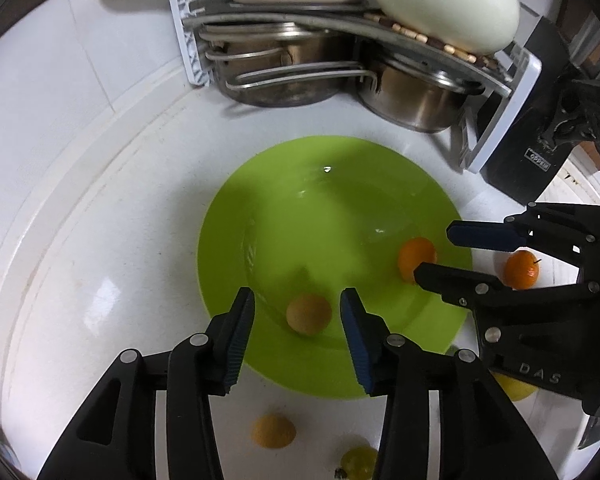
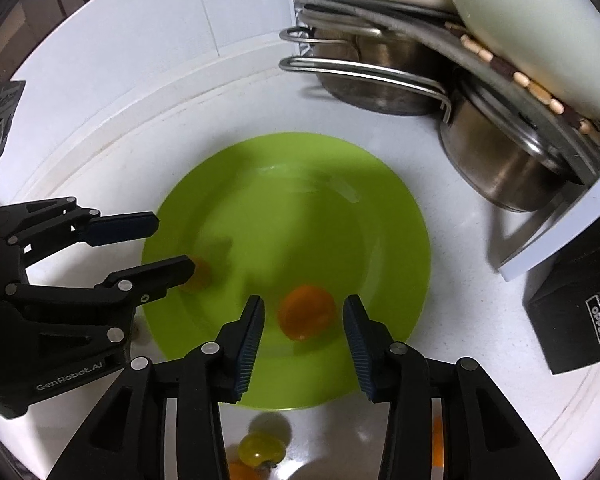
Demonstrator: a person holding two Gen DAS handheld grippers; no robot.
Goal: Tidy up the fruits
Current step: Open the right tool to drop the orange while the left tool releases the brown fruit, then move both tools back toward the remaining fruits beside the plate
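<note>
Both claws hang released above the green plate (image 1: 260,208): left claw (image 1: 296,316) over a pale fruit (image 1: 309,314), right claw (image 2: 304,316) over an orange (image 2: 308,311); next, I judge, fetch the table's stray fruit (image 1: 274,431) at 6 o'clock

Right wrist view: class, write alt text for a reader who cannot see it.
An open right gripper hovers over a green plate on a white counter, an orange fruit lying between its fingers. The open left gripper reaches in beside a second orange fruit. Steel pots sit under a rack behind.
</note>
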